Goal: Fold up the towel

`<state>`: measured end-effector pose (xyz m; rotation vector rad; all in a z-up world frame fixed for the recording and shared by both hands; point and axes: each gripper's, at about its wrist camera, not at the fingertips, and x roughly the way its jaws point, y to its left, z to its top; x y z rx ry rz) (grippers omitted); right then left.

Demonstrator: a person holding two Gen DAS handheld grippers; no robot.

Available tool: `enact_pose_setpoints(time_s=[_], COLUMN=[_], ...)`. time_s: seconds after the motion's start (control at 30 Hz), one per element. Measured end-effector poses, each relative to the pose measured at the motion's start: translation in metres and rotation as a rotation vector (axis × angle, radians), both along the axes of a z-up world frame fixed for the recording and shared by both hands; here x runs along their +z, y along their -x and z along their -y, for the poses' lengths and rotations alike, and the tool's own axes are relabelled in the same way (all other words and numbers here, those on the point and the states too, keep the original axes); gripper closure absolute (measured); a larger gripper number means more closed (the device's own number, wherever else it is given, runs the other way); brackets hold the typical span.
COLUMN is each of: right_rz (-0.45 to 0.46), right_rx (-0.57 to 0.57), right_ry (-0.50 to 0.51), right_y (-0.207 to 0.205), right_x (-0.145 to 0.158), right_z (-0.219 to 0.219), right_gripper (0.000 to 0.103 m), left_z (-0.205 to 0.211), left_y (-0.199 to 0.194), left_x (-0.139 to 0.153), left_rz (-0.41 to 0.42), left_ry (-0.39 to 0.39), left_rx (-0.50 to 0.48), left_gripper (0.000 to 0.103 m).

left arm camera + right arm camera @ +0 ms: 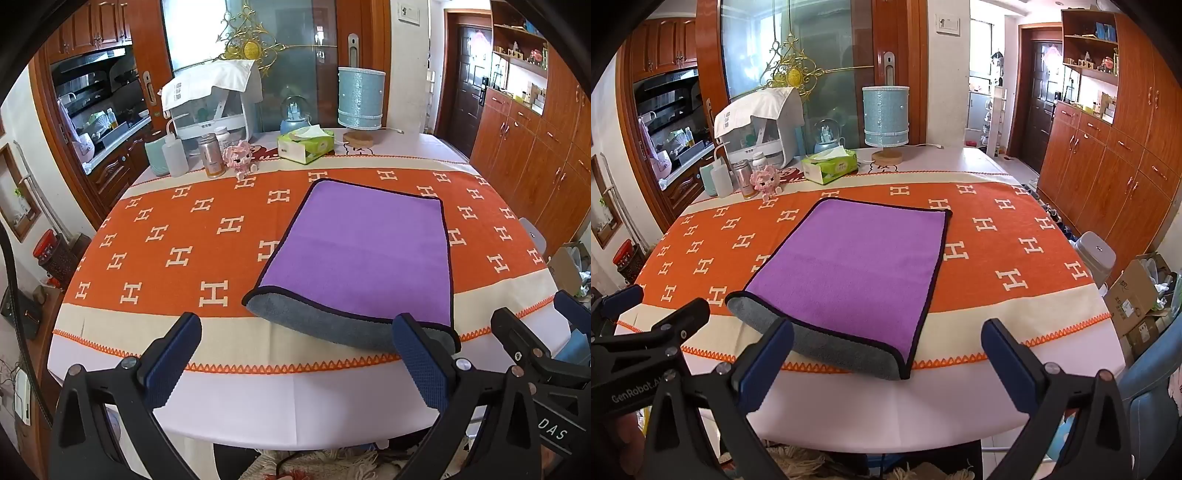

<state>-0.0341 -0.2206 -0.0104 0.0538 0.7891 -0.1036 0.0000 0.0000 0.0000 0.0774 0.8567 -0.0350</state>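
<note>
Both tongs agape before towel (tissue box, lamp well beyond).

From here the black-edged purple towel has its near grey fold partly behind the left gripper's blue padded finger. The print on the white cloth over the plastic appliance is too small to read.

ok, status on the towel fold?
Both tools open, holding nothing: left tool, right tool. Towel flat on the cloth, near edge curled up showing grey. Nothing on the towel.
</note>
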Motion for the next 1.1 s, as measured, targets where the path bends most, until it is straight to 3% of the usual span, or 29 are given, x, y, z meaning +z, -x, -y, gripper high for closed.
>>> enact_pose_setpoints(time_s=[1.1], right_rz=[-0.015], right_rx=[0.000], right_ry=[-0.017], right_y=[-0.0003], right_x=[-0.0015], right_z=[0.0017], right_gripper=[0.001], left_z=[0.0051], left_y=[0.0028], left_x=[-0.0007], left_rz=[-0.006], left_ry=[0.004], left_rx=[-0.001], left_gripper=[0.001])
